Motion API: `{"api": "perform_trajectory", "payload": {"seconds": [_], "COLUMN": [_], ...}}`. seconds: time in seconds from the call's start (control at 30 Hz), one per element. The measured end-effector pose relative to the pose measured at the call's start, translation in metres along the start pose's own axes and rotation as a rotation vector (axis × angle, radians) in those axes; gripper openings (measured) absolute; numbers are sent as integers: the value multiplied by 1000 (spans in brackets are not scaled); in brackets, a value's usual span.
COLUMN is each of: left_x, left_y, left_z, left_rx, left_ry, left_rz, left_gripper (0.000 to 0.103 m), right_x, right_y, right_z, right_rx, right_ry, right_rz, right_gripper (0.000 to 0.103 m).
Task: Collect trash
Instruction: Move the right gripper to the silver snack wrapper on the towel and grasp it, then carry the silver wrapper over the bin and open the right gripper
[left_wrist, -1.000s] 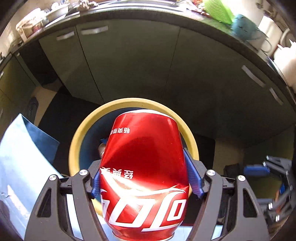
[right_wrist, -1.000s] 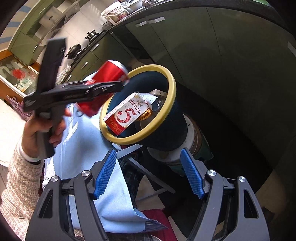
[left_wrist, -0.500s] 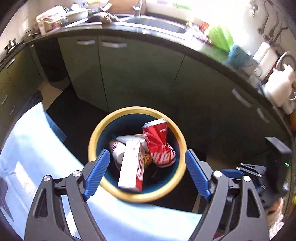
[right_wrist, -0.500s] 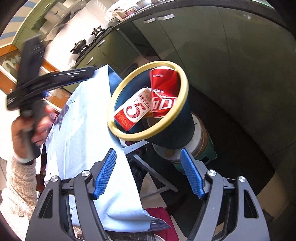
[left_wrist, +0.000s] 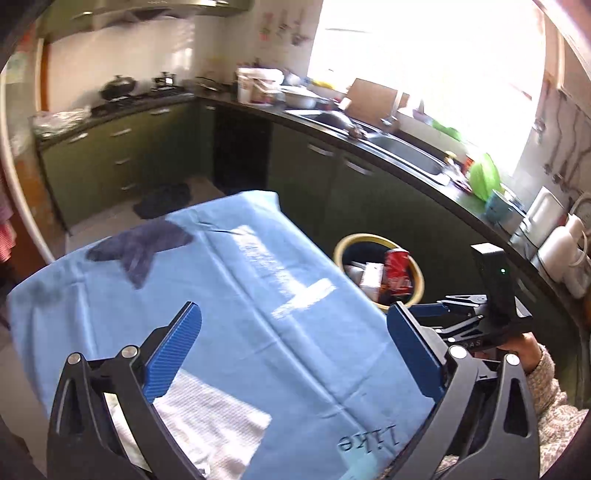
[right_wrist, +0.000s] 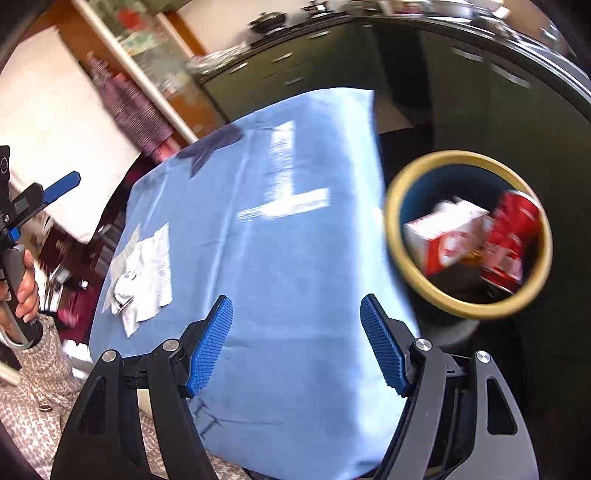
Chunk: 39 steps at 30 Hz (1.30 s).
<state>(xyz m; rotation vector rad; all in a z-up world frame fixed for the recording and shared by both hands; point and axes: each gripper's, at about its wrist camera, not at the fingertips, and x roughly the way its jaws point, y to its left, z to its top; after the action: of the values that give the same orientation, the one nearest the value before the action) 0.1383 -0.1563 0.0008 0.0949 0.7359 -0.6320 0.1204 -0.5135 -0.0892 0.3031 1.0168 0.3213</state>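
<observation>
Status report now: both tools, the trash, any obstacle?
Left tool open, empty, jaws just widened. Right tool open, empty. Red can in bin; crumpled paper on blue cloth. Nothing blocking.

Your left gripper (left_wrist: 293, 354): black skeletal frame, ribbed blue pads, silver screws. Right gripper (right_wrist: 297, 345): same build. Your sleeve (right_wrist: 33, 384), at 8 o'clock in right view: knit, beige-pink speckle.
</observation>
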Motion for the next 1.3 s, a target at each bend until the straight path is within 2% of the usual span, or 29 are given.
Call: {"api": "perform_trajectory", "payload": {"seconds": [0.13,0.27,0.37,0.47,0.53,0.67,0.7,0.77,0.9,1.07,1.3], "left_x": [-64,-107,-125,-139,-144,-150,-151,-151,-150,-149,-145], "left_y": [57,101,123,137,142,152,154,155,158,160,155], "left_z": [-43,-86,-110,-126,-131,-140,-142,-146,-152,-156,-156], "left_rx": [-89,-187,-260,-291,-300,-313,-315,-317,-328,-336,-330], "left_ry": [-82,-104,-100,-104,-111,-124,-123,-122,-119,-112,-105], "left_rz": [203,354,370,389,411,395,393,389,386,381,370], "left_gripper": [96,96,96,96,96,96,96,96,96,96,96], "right_x": [50,100,125,144,155,177,183,194,207,201,165], "right_y": [95,180,229,260,271,286,288,291,289,287,269], "right_z": [11,9,3,-1,-3,-6,-5,-4,-3,-2,6], "right_rx": [-221,-394,-506,-550,-565,-577,-575,-571,-556,-546,-508], "right_ry": [95,187,219,246,255,292,299,320,344,325,251], "right_rz": [120,200,228,236,220,179,169,148,119,127,154], "right_gripper": [71,71,70,70,70,68,65,51,41,26,24]}}
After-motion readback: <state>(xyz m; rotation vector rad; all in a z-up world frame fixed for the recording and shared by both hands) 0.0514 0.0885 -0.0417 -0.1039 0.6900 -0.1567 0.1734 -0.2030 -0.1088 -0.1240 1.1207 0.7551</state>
